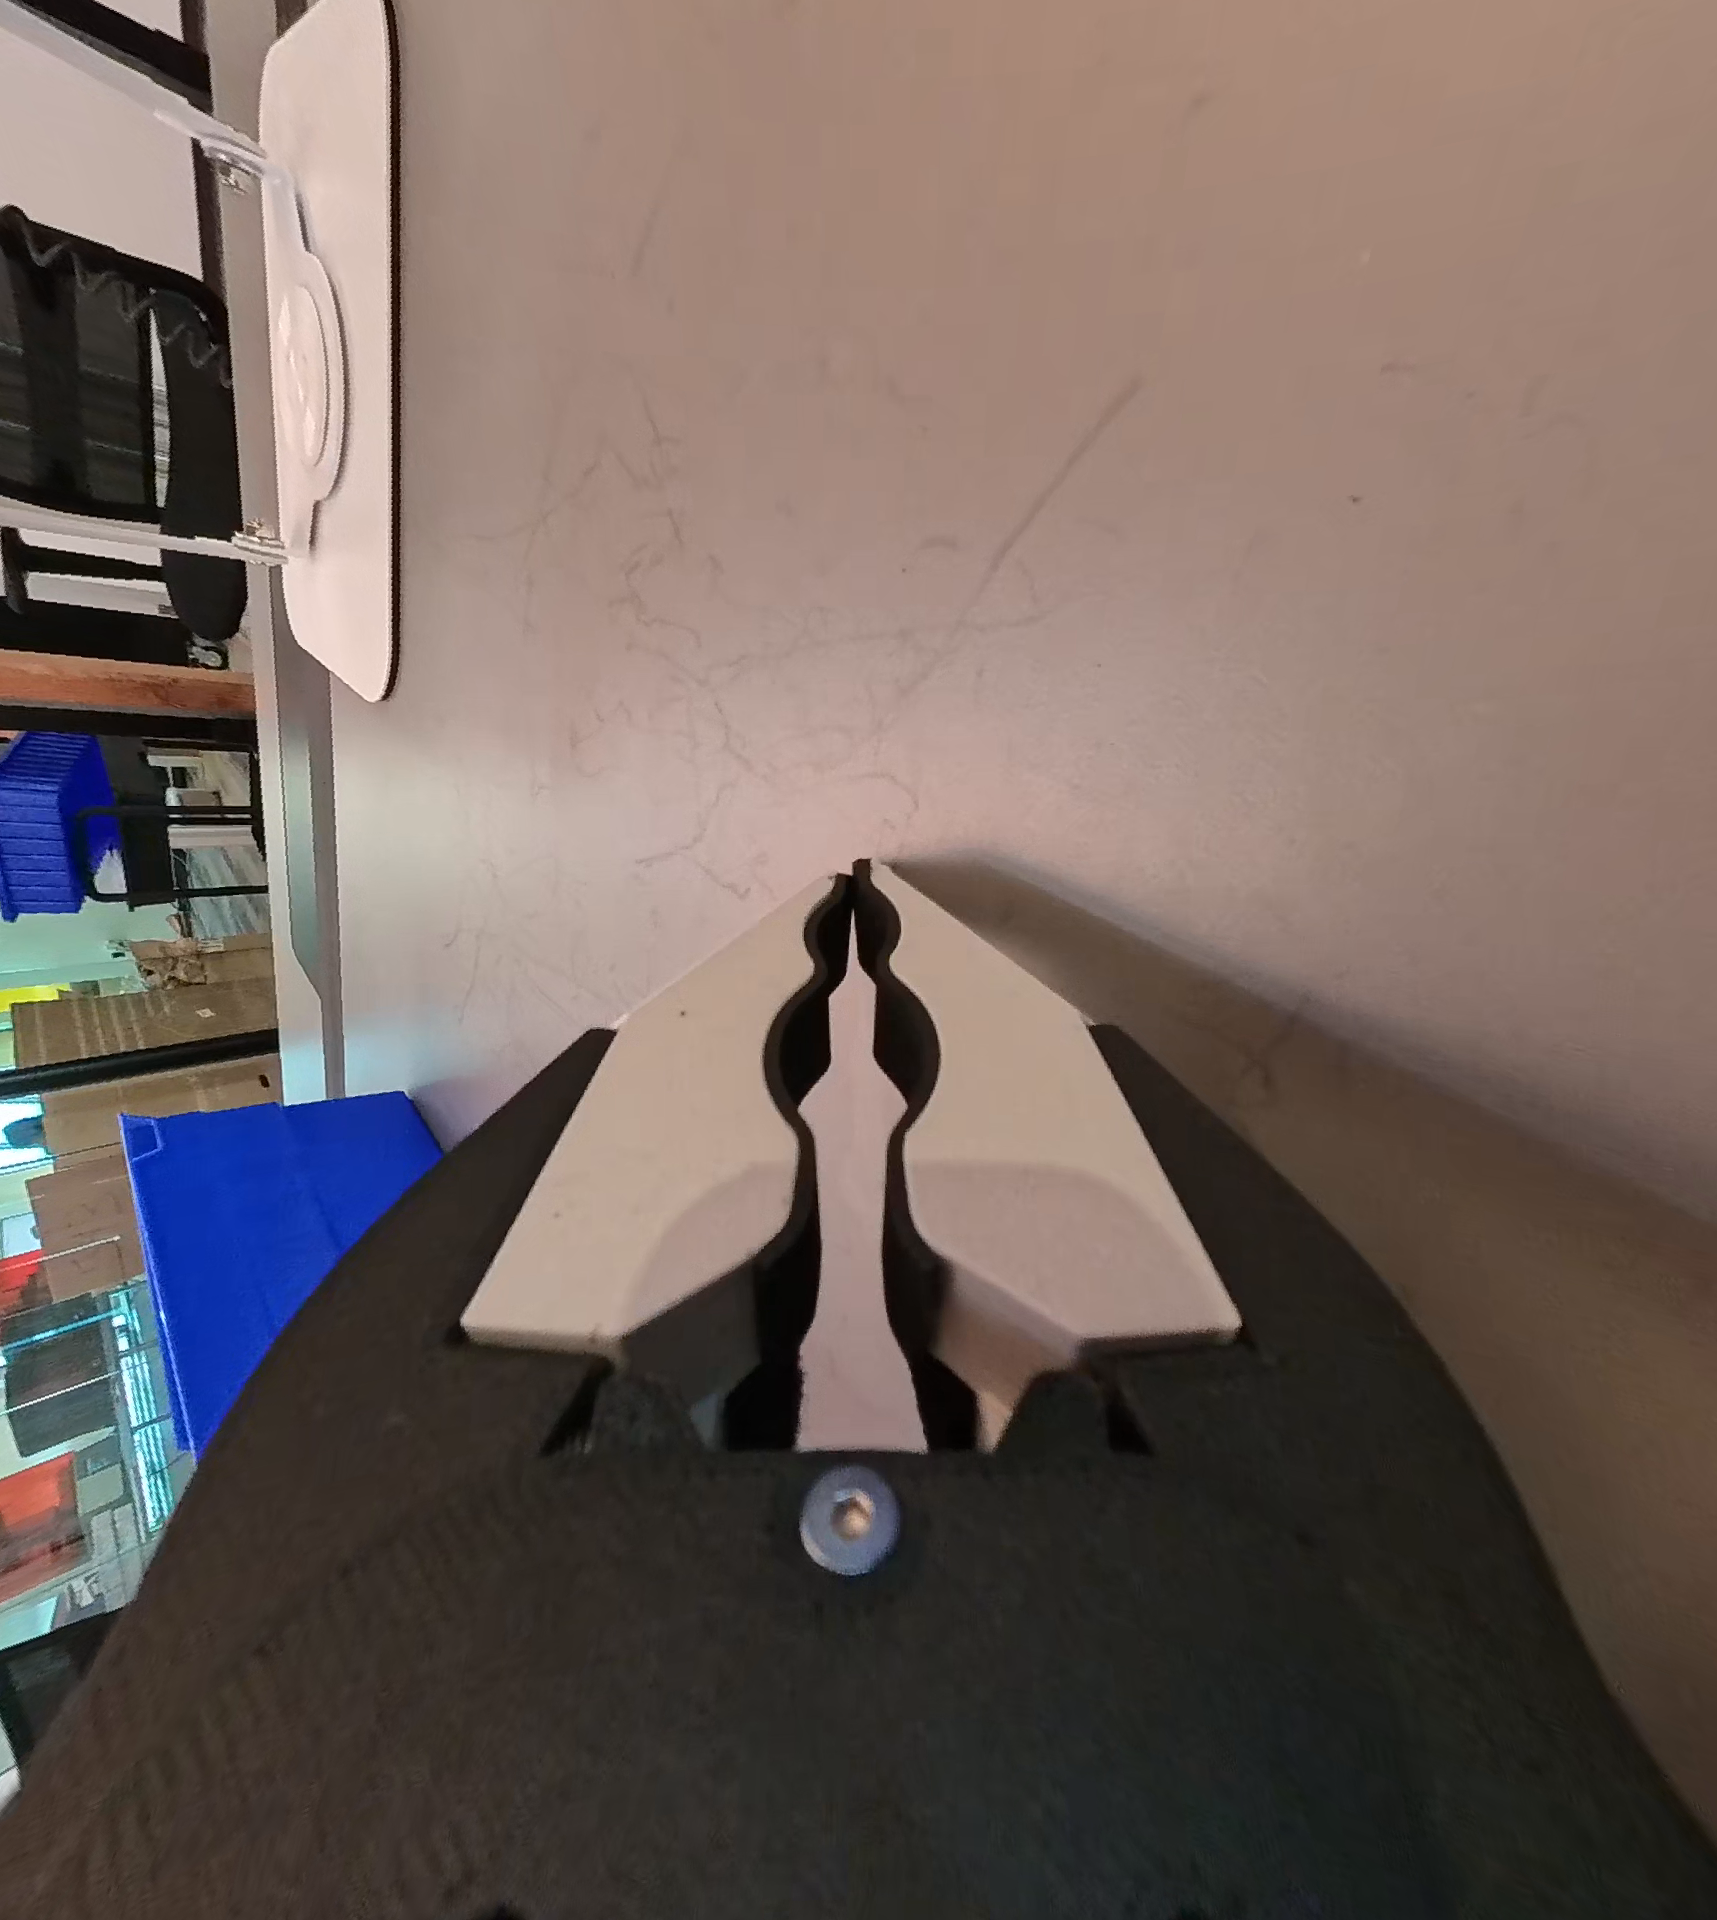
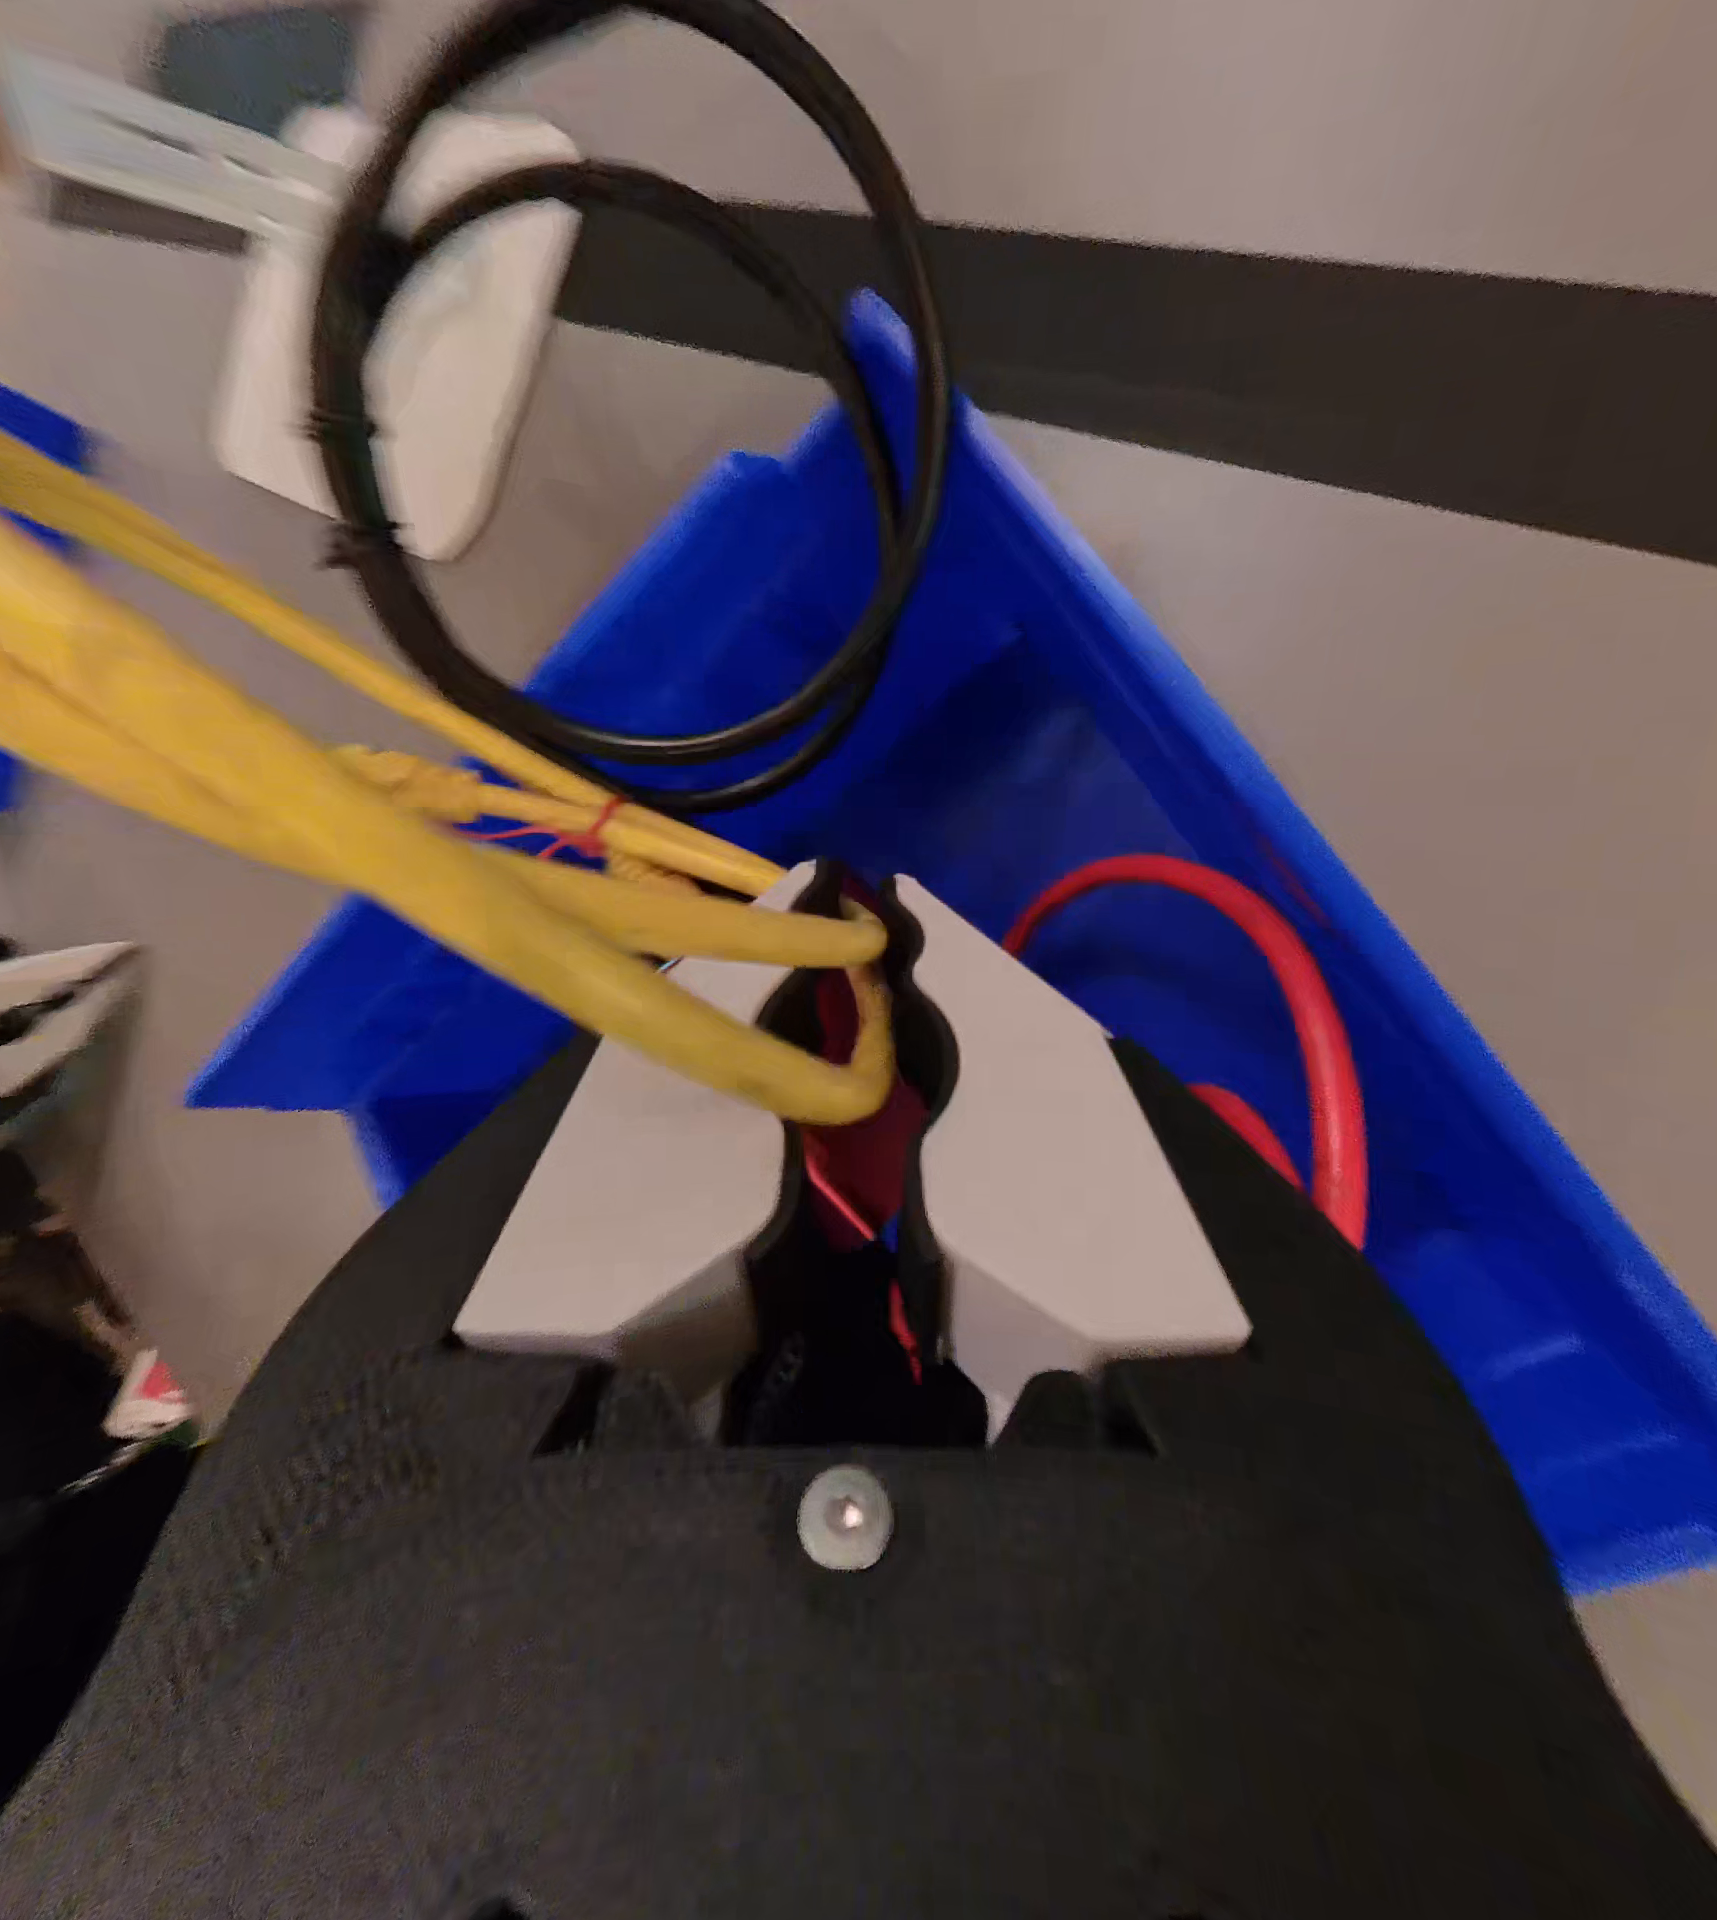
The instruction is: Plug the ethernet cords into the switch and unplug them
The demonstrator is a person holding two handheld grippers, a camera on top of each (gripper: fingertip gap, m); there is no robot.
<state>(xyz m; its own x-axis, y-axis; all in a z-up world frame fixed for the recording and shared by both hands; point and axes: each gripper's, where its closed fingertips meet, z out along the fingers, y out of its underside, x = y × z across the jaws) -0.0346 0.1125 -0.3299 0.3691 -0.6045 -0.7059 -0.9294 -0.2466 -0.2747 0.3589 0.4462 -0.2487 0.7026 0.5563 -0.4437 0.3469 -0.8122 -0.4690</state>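
In the right wrist view my right gripper (image 2: 859, 883) is shut on a bundle of yellow ethernet cord (image 2: 241, 727), tied with a thin red tie, whose loops run off to the left. It hangs above a blue bin (image 2: 1197, 727) that holds a red cord (image 2: 1321, 1018). A black cord coil (image 2: 895, 312) loops up over the bin's far end. A white device (image 2: 459, 343), perhaps the switch, lies behind, blurred. In the left wrist view my left gripper (image 1: 859, 873) is shut and empty, its tips at the pale table top (image 1: 1041, 416).
In the left wrist view a white pad (image 1: 334, 312) lies at the table's far edge and a blue bin (image 1: 262, 1226) stands at the left. Shelves with boxes stand beyond. In the right wrist view a dark strip (image 2: 1353, 395) crosses the table; the other gripper (image 2: 2, 1018) shows at left.
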